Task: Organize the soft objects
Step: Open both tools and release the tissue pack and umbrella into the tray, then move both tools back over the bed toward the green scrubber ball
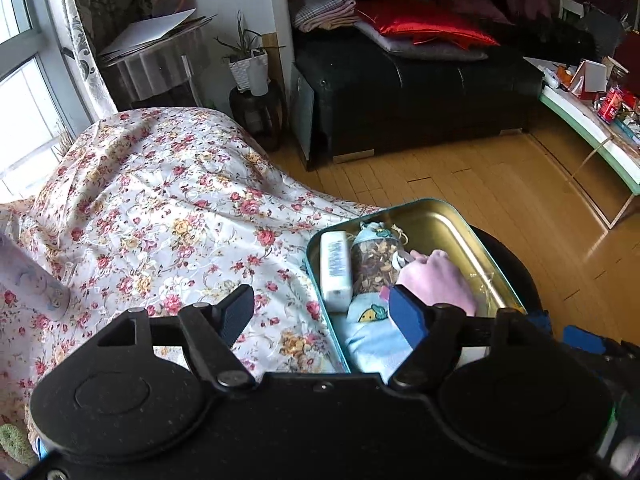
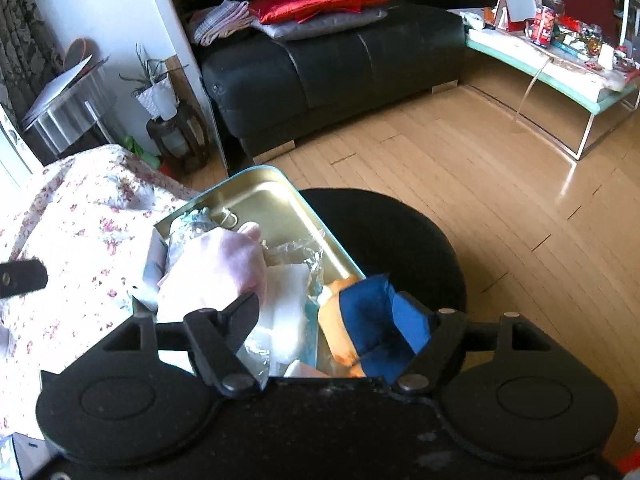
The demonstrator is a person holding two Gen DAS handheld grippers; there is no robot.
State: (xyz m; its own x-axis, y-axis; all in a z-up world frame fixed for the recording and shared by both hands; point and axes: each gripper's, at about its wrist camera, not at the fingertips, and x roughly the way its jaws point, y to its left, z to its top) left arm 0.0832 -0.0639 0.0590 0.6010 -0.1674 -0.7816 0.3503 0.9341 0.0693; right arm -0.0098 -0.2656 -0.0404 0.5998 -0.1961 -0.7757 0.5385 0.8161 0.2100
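right gripper [image 2: 340, 320] spread over tin [image 2: 280, 188] | pink cloth [image 2: 224, 260] ahead-left, we're nearest | left gripper [image 1: 320, 312] spread, beside tin

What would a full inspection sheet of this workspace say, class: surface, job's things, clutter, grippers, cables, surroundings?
Surface: floral pink-and-white bedspread; black round seat at its edge.
Job's things: teal-rimmed gold metal tin holding pink soft cloth, light-blue printed cloth, white flat bottle, clear bag of dried bits.
Clutter: pale patterned cylinder on the bedspread.
Grippers: left gripper open at the tin's edge; right gripper open over the tin.
Cables: nothing seen.
Surroundings: black leather sofa, red satin cushion, wooden floor.
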